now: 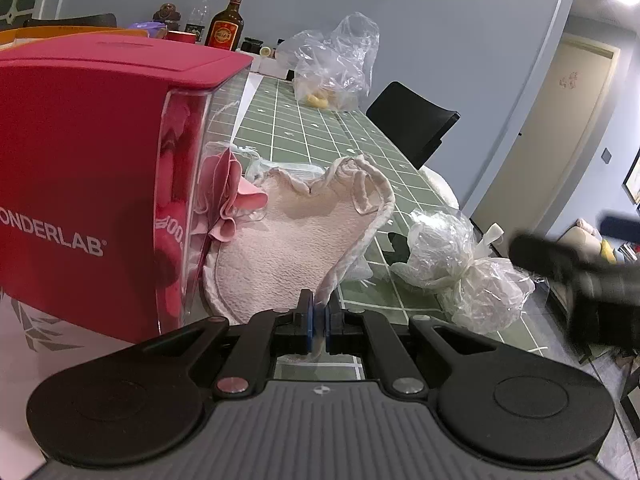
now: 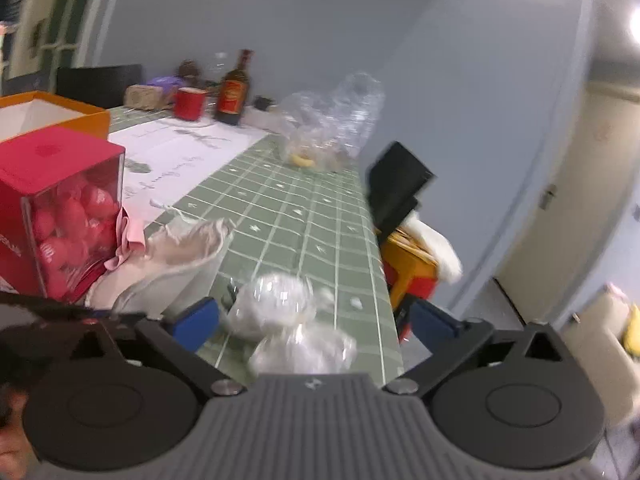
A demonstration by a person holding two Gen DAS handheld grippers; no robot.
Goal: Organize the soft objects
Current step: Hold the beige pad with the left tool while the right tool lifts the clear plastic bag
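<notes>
A cream textured cloth bag point(image 1: 288, 240) lies on the green checked tablecloth, its mouth ruffled open. My left gripper point(image 1: 319, 316) is shut on the bag's drawstring strap point(image 1: 360, 240), which rises from the jaws to the bag's rim. A pink cloth point(image 1: 232, 200) is bunched against the bag's left side. Two wads wrapped in clear plastic point(image 1: 460, 264) lie to the right of the bag. In the right wrist view my right gripper point(image 2: 316, 322) stands wide open above those plastic-wrapped wads point(image 2: 288, 320), its blue pads point(image 2: 198, 320) apart from them. The cream bag point(image 2: 172, 264) shows at left there.
A red box with a clear side point(image 1: 92, 184) full of red balls stands left of the bag. A crumpled clear plastic bag point(image 1: 336, 64), a brown bottle point(image 1: 226, 24) and a red cup point(image 2: 190, 104) stand further back. A black chair point(image 1: 412, 120) is at the table's right edge point(image 2: 384, 272).
</notes>
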